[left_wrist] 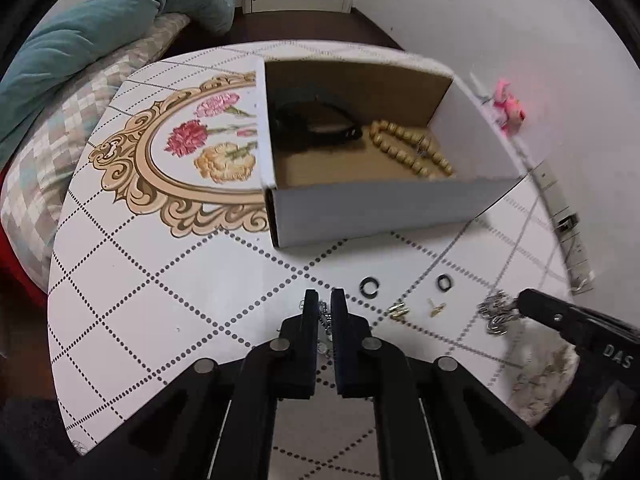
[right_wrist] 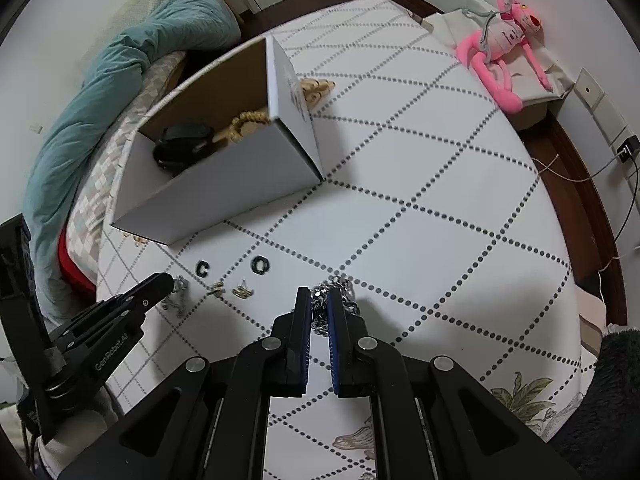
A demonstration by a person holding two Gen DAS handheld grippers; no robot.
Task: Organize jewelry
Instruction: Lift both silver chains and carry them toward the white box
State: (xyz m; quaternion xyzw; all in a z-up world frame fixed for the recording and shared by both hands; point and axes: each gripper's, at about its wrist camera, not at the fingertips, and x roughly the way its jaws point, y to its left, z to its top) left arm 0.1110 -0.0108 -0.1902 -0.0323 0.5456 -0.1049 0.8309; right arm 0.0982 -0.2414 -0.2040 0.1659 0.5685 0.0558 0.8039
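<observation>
At 6 o'clock in the left wrist view, the left gripper (left_wrist: 323, 300) pinches a thin silver chain (left_wrist: 325, 322) between nearly closed fingers. At 6 o'clock in the right wrist view, the right gripper (right_wrist: 319, 300) clamps a heavier silver chain (right_wrist: 340, 294) against the table (right_wrist: 420, 208). Just beyond, two black rings (left_wrist: 369, 287) (left_wrist: 443, 282) and small gold pieces (left_wrist: 398, 312) lie on the tablecloth between the grippers. Farther, at 12 o'clock, the open cardboard box (left_wrist: 380, 208) holds a wooden bead necklace (left_wrist: 412, 148) and a black bracelet (left_wrist: 320, 120). At 2 o'clock, a pink plush toy (right_wrist: 504, 44) lies far off.
</observation>
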